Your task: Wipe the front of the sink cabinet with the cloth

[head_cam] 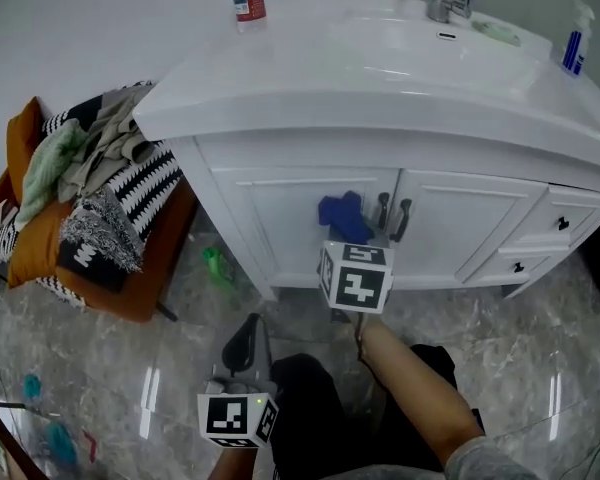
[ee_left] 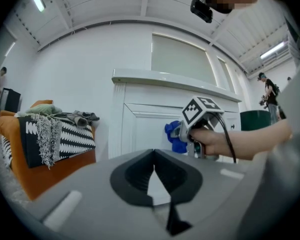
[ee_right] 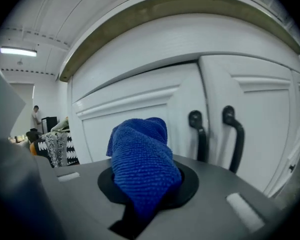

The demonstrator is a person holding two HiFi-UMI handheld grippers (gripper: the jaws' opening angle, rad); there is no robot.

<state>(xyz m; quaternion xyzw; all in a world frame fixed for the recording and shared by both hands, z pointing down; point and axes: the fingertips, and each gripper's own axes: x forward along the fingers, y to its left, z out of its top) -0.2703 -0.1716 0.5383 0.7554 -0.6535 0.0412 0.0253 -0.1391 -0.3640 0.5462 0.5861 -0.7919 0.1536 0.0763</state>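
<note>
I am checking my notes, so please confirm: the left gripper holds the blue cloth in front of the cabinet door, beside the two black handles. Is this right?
Not quite: it is the right gripper that holds the cloth; the right gripper view shows it clamped between the jaws. The left gripper is shut and empty. The rest stands: the cloth is in front of the door, beside the handles.
</note>
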